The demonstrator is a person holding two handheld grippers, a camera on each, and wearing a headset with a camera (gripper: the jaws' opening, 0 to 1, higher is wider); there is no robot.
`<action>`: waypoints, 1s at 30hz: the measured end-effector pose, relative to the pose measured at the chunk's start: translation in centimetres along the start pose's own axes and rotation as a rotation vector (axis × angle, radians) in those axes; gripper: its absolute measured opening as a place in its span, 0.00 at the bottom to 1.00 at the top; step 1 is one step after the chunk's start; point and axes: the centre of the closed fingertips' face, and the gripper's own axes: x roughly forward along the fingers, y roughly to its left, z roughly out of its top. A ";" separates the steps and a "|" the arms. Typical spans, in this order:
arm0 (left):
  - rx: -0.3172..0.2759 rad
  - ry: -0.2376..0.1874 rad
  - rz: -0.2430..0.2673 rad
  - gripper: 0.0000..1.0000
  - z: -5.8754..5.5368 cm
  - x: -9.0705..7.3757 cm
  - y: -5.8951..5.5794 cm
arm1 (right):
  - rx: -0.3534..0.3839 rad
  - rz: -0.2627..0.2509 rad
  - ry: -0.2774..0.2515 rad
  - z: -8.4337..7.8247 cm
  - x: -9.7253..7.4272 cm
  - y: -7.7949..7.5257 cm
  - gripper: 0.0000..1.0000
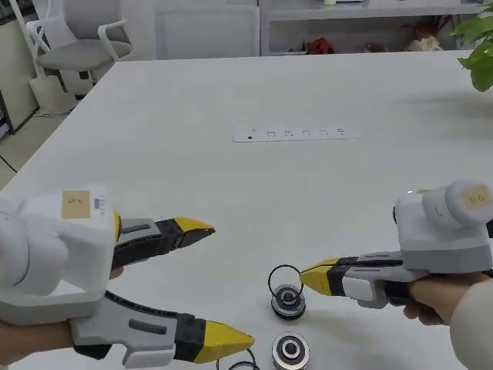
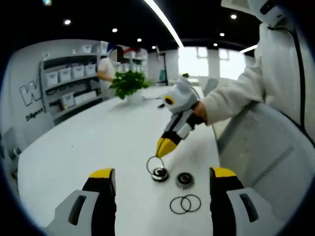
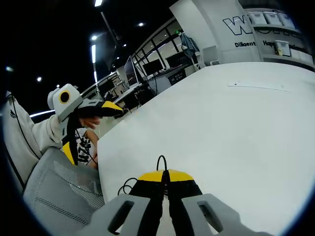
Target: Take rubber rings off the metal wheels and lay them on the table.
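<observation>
Right tool (image 1: 306, 276): jaws closed, pinching one black rubber ring (image 1: 283, 277), which stood tilted up with its lower edge at a metal wheel (image 1: 288, 301).
Left tool (image 1: 214, 284): jaws wide apart, holding nothing, over the white surface (image 1: 231, 177) to the left of the wheels.
Second wheel (image 1: 290, 351): lay flat on the surface, just beside the first.
Two loose rings (image 2: 185, 203): overlapping, lay on the surface near the second wheel.

Head view: loose thin black rubber rings (image 1: 240, 363) clipped by bottom edge. Right gripper view: my right gripper (image 3: 166, 173), jaws pinched together, covers the held black rubber ring (image 3: 161, 162) except its top loop.
</observation>
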 end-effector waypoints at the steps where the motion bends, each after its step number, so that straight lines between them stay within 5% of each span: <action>1: -0.011 -0.005 0.006 0.80 0.0 -0.3 0.0 | -0.001 0.000 -0.001 0.0 0.0 0.1 0.00; 16: -0.065 -0.014 0.101 0.87 -1.1 -4.7 -0.8 | -0.038 0.030 -0.006 0.7 0.5 2.5 0.00; 30: -0.101 -0.017 0.160 0.90 -2.3 -6.9 -1.0 | -0.057 0.083 0.021 0.3 1.5 4.8 0.00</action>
